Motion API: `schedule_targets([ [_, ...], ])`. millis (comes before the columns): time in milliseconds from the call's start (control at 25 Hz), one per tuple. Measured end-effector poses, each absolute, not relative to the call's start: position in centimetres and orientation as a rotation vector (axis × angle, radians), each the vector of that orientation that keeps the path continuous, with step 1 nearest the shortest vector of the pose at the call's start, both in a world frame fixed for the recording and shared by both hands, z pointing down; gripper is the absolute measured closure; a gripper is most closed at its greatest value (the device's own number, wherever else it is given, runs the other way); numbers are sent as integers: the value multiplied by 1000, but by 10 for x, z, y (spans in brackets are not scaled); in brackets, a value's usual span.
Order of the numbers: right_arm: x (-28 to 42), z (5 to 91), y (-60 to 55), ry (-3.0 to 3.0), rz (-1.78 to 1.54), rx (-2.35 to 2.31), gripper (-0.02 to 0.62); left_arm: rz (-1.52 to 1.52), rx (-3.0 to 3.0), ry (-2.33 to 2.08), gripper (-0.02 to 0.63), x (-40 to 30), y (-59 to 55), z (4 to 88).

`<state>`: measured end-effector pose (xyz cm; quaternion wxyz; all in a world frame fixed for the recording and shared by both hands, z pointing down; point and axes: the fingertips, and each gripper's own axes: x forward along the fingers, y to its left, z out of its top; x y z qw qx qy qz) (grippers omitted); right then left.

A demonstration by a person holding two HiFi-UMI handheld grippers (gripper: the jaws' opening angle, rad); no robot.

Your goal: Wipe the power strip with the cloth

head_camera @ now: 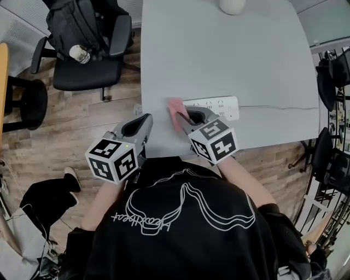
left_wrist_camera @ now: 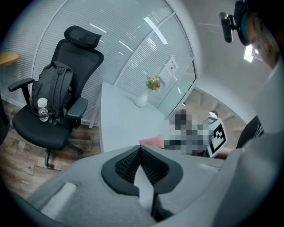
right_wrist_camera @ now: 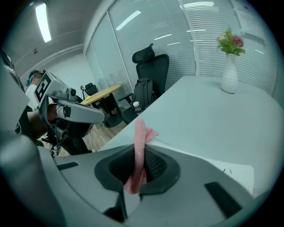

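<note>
A white power strip (head_camera: 217, 104) lies near the front edge of the grey table (head_camera: 219, 49). My right gripper (head_camera: 186, 117) sits at the strip's left end, shut on a pink cloth (head_camera: 175, 112). In the right gripper view the cloth (right_wrist_camera: 140, 131) stands pinched between the jaws of that gripper (right_wrist_camera: 138, 150) and sticks out past them. My left gripper (head_camera: 144, 122) hovers off the table's front left corner, to the left of the cloth. In the left gripper view this gripper (left_wrist_camera: 140, 150) is shut on nothing, and the cloth (left_wrist_camera: 153, 141) shows beyond it on the table.
The strip's thin cord (head_camera: 279, 107) runs right across the table. A white vase (head_camera: 232, 5) stands at the far edge. A black office chair (head_camera: 87, 60) carrying a backpack and a bottle (head_camera: 79, 53) is left of the table, with more chairs (head_camera: 333, 71) on the right.
</note>
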<state>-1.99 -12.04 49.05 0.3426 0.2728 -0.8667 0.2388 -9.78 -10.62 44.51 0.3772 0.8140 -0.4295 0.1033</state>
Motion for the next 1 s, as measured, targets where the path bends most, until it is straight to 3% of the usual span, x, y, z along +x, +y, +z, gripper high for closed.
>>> schedule_targets([
  [1000, 30, 491, -128, -2219, 680, 827, 555, 286, 2108, -1044, 594, -75, -111, 446],
])
